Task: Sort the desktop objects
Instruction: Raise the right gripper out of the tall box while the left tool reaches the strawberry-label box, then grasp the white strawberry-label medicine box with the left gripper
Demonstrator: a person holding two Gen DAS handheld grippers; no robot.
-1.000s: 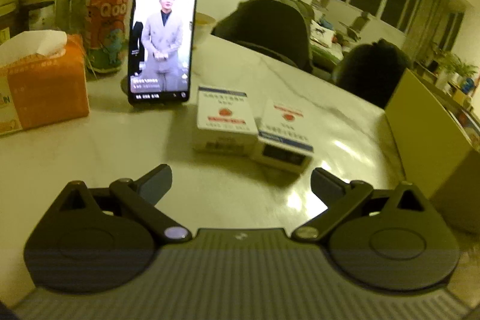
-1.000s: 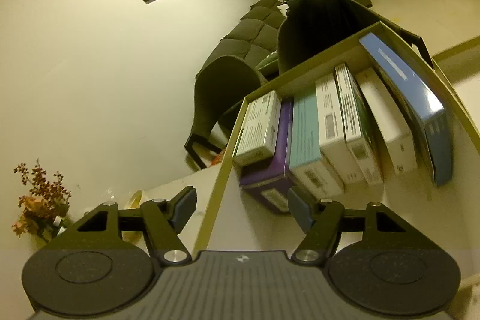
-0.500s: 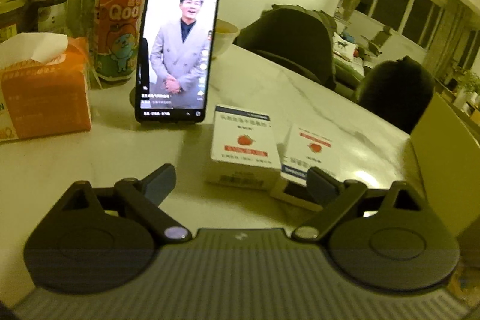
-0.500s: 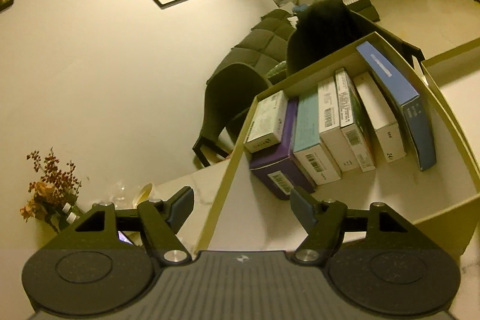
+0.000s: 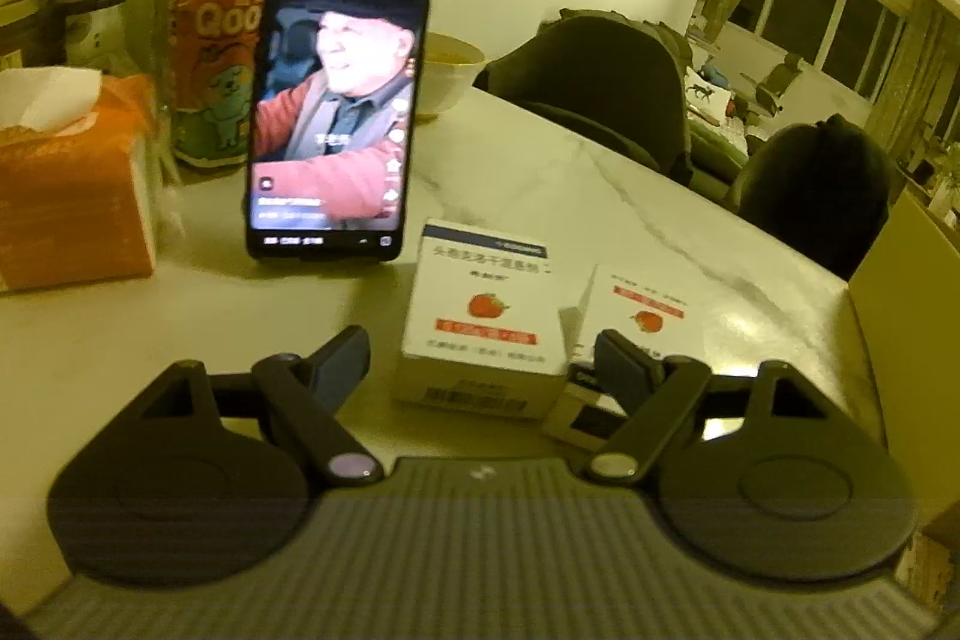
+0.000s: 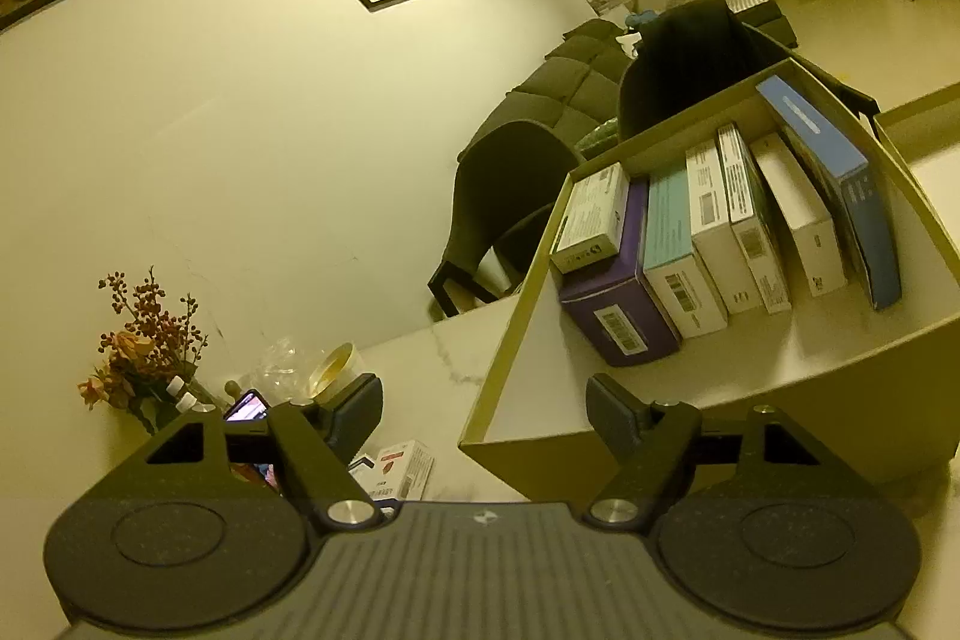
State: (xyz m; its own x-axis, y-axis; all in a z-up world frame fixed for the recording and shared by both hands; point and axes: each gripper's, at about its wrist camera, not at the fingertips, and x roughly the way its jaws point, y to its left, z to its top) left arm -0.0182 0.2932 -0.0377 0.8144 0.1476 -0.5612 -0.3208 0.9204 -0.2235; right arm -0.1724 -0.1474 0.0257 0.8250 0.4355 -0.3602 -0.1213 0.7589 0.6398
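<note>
Two white medicine boxes with a red fruit print lie flat on the marble table. The nearer box [image 5: 480, 322] sits between the fingers of my left gripper [image 5: 483, 361], whose jaws are closing; the pads stand apart from its sides. The second box [image 5: 645, 310] lies to its right, partly behind the right finger [image 5: 624, 370]. My right gripper [image 6: 486, 412] hangs over the near corner of the open cardboard box [image 6: 510, 340], its jaws opening with nothing between them. Several upright cartons [image 6: 708, 232] fill that box. The two white boxes [image 6: 405, 469] also show low in the right wrist view.
A phone [image 5: 339, 94] playing a video leans upright behind the boxes. An orange tissue box [image 5: 72, 178], a drink bottle [image 5: 213, 58] and a bowl [image 5: 447, 70] stand at the back. Dark chairs [image 5: 600, 82] line the far table edge. Dried flowers [image 6: 144, 346] stand at the wall.
My left gripper has come up to the white boxes and its fingers have narrowed around the nearer one. The right gripper has drawn back from the cardboard box, bringing the table and flowers into view.
</note>
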